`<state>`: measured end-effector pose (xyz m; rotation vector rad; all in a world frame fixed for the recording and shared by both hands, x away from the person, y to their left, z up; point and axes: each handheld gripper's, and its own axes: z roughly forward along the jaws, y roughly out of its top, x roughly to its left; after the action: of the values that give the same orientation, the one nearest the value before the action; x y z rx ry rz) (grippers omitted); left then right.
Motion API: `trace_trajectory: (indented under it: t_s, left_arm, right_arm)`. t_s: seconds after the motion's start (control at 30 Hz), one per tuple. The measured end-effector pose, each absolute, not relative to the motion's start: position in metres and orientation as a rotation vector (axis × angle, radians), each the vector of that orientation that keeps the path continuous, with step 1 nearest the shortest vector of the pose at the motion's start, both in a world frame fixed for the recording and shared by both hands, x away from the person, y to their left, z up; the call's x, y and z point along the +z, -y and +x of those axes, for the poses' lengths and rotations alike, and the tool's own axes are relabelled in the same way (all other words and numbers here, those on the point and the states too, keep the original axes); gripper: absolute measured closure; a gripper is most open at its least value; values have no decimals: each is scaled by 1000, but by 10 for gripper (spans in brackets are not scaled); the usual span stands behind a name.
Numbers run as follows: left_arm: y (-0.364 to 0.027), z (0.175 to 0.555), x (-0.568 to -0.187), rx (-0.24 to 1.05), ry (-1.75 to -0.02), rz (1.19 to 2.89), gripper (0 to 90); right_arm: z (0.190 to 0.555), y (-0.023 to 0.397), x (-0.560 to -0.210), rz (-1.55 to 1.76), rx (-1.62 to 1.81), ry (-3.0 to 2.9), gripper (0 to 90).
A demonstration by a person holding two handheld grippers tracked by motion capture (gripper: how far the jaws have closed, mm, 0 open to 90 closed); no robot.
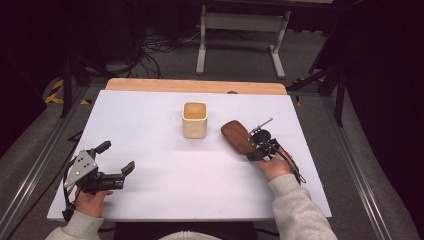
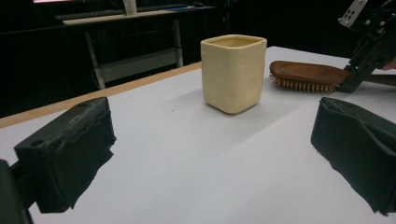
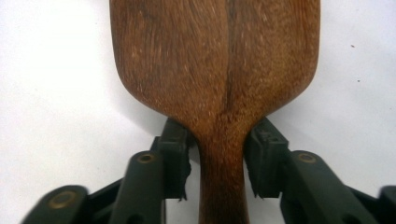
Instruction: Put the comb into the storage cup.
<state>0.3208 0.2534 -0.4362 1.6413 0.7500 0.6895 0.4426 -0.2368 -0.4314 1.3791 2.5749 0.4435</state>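
I hold my right gripper point(image 1: 256, 148) clamped on the brush point(image 1: 237, 136) handle; the brush lies bristles-down just right of the cup point(image 1: 194, 119). My left gripper point(image 1: 118, 156) sits wide, near-left of the cup.

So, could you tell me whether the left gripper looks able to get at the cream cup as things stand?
Probably yes. The left gripper is open and points toward the cream cup, with bare white table between them. The hairbrush and right gripper sit off to the cup's side.
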Motion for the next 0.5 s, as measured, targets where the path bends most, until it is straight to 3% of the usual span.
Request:
trace_trajectory:
  t_s: [0.5]
  left_arm:
    - [-253, 322, -437, 631, -743, 1656, 17]
  right_arm:
    - [441, 236, -431, 1373, 454, -2578, 715]
